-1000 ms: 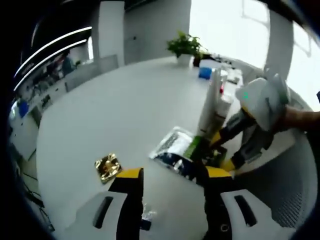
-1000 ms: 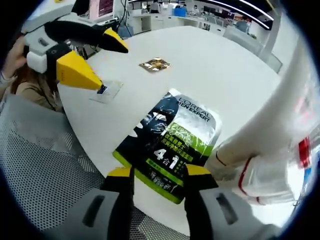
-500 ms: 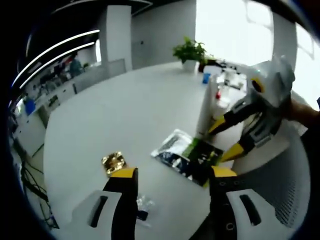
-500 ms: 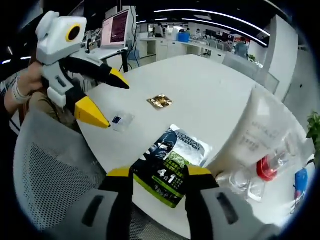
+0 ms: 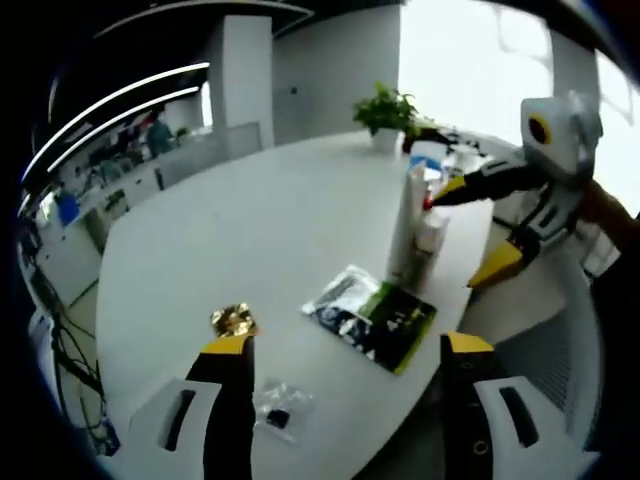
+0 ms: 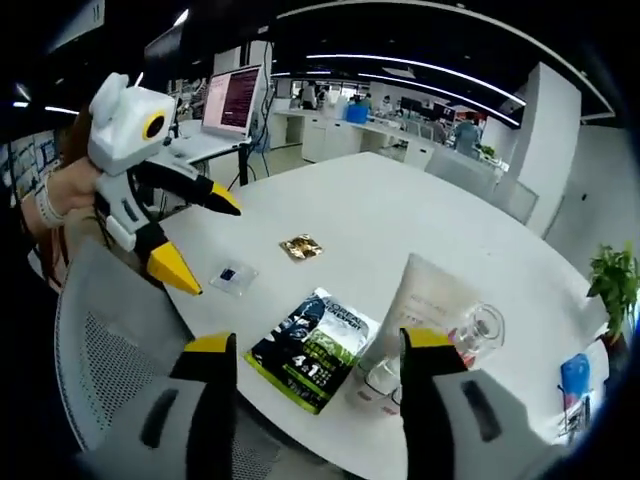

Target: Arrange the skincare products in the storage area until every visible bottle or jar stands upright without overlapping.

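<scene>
Right gripper [image 6: 310, 350] withdrew; tube [image 6: 408, 300] stands ahead.

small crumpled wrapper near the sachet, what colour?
Shiny gold wrapper; clearest in the right gripper view.

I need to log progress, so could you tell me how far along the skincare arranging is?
Done: the white tube stands upright beside the small bottles. In hand: nothing; the left hand-held gripper and right hand-held gripper are open. Left: the sachet pack, gold packet and clear packet lie flat.
</scene>
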`<state>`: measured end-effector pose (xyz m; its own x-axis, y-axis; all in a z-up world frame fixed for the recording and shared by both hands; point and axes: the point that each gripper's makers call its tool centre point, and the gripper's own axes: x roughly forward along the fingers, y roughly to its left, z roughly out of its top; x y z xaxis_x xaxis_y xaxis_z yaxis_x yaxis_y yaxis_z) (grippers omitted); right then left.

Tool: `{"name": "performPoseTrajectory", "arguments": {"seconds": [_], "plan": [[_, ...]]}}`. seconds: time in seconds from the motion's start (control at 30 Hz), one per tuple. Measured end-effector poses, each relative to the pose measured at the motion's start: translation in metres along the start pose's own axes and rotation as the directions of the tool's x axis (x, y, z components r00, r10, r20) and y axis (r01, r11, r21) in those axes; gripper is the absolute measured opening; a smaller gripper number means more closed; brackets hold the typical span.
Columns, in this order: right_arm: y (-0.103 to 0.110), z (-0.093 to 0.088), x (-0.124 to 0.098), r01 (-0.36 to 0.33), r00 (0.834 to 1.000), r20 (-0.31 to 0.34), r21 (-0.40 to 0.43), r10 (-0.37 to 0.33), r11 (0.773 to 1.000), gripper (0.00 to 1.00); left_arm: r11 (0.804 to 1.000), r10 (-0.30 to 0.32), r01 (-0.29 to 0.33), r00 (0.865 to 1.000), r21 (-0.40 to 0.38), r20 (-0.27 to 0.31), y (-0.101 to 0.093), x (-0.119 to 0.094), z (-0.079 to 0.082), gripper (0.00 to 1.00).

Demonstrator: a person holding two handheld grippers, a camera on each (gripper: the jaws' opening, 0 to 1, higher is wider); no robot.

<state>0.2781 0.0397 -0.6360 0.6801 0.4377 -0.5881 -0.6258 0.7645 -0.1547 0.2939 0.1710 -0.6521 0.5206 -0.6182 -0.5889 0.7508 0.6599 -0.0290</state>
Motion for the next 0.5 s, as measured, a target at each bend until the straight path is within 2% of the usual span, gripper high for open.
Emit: {"name": "performPoseTrajectory", "arguments": {"seconds": [0.07, 0.27, 0.43, 0.5], "plan": [[-0.007, 0.0, -0.007, 0.026, 1.0, 0.009, 0.006, -0.026, 1.0, 0.72, 1.0, 0.008, -0.008, 1.0, -0.007, 0.01, -0.001, -0.003, 0.001, 0.77], [-0.03, -0.002, -0.023, 0.091, 0.996, 0.023, 0.024, -0.091, 0.996, 0.91, 1.0, 0.011, -0.01, 0.999, -0.017, 0.035, -0.006, -0.007, 0.005, 0.86], [-0.044, -0.011, -0.03, 0.107, 0.994, 0.013, 0.033, -0.107, 0.994, 0.99, 1.0, 0.023, -0.022, 0.999, -0.019, 0.045, -0.007, -0.009, 0.007, 0.92], [-0.048, -0.016, -0.032, 0.109, 0.994, 0.003, 0.04, -0.11, 0.993, 0.99, 0.999, 0.027, -0.026, 0.999, -0.023, 0.046, -0.009, -0.01, 0.006, 0.94]]}}
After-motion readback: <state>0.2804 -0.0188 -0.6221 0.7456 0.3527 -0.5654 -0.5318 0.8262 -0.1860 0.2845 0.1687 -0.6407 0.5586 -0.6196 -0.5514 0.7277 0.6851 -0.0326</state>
